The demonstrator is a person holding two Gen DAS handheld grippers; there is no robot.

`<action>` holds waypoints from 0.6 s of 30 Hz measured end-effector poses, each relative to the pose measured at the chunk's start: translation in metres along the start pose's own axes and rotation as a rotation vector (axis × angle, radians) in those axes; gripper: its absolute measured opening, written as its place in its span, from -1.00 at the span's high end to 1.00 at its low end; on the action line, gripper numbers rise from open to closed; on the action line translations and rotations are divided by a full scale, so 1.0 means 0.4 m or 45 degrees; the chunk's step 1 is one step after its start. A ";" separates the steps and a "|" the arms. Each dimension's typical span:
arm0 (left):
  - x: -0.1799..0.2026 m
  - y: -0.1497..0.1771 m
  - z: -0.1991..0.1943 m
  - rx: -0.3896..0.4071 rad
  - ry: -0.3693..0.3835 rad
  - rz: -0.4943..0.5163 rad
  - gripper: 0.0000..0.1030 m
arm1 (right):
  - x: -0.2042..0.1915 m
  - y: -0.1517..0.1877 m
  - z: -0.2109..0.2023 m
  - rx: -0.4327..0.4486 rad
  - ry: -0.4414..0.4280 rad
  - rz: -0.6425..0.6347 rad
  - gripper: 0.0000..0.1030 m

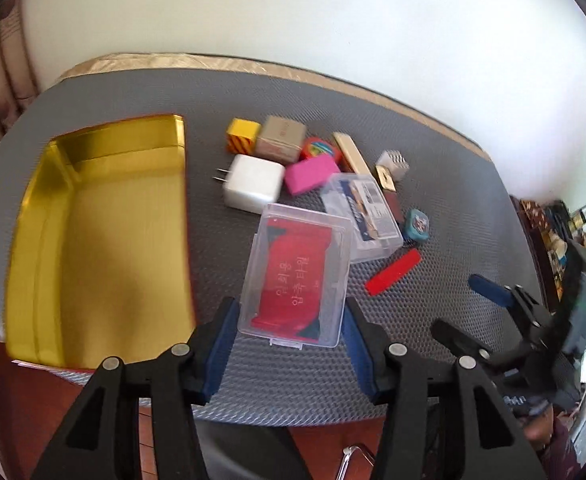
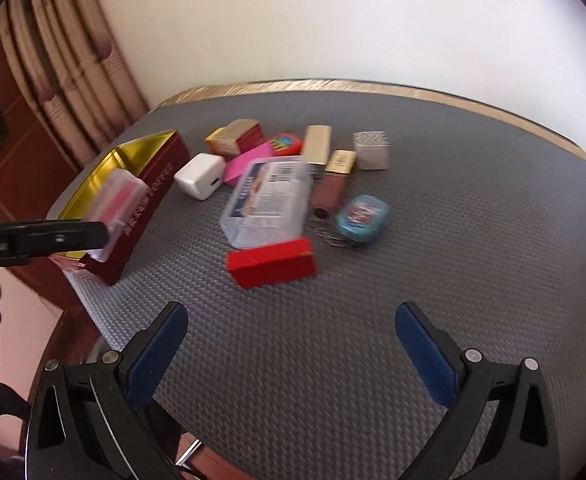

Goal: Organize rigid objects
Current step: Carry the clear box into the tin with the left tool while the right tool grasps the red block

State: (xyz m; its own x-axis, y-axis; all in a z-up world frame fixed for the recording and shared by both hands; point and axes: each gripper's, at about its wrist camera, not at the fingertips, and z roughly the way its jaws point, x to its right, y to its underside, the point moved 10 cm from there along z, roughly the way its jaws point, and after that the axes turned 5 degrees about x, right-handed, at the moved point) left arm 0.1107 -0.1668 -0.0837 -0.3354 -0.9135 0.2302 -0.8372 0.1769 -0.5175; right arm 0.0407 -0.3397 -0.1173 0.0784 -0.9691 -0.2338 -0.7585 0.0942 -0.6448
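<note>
Your left gripper (image 1: 291,344) was squeezing a clear plastic case (image 1: 297,274) with a red card inside. The blue pads (image 1: 223,354) pressed on both long sides of the case. In the right wrist view, that case (image 2: 119,206) was up in the air over the near end of the gold tin (image 2: 93,184), tilted a bit, and it looked blurry. From the left wrist view, the gold tin (image 1: 93,232) sat just to the left of the held case, with its shiny bottom bare.

Your right gripper (image 2: 291,350) was wide open and held nothing. It hung over the gray mat (image 2: 373,320), near the front edge. The red block (image 2: 271,266) lay closest to it, a little way ahead and between its two fingers, but not touching them.

Behind the red block was a second clear box (image 2: 267,202) with a printed label. Right of that box lay a brown tube (image 2: 329,196) with a gold cap, and a small blue tin (image 2: 363,218) near the tube's open end. A white charger (image 2: 201,176) stood between the clear box and the gold tin. A pink block (image 2: 247,164) leaned behind the charger. At the back were a tan box (image 2: 239,138), a yellow box (image 1: 243,134), a long gold box (image 2: 317,148) and a little gray-and-white cube (image 2: 373,150).
</note>
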 end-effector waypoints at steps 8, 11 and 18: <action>-0.129 -0.045 -0.056 0.064 -0.091 -0.076 -0.03 | -0.014 -0.004 0.111 -0.062 0.039 -0.013 -1.00; -0.175 -0.056 -0.049 0.063 -0.137 -0.095 -0.03 | -0.019 -0.007 0.136 -0.061 0.088 -0.051 -1.00; -0.263 -0.060 0.010 0.027 -0.224 -0.138 -0.04 | -0.006 -0.005 0.172 -0.074 0.137 -0.060 -0.13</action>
State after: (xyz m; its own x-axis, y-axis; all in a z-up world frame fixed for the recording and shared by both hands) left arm 0.1678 -0.0763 -0.0989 -0.1614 -0.9771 0.1388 -0.8543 0.0679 -0.5153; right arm 0.0864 -0.3218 -0.1654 0.0475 -0.9913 -0.1226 -0.7921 0.0374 -0.6092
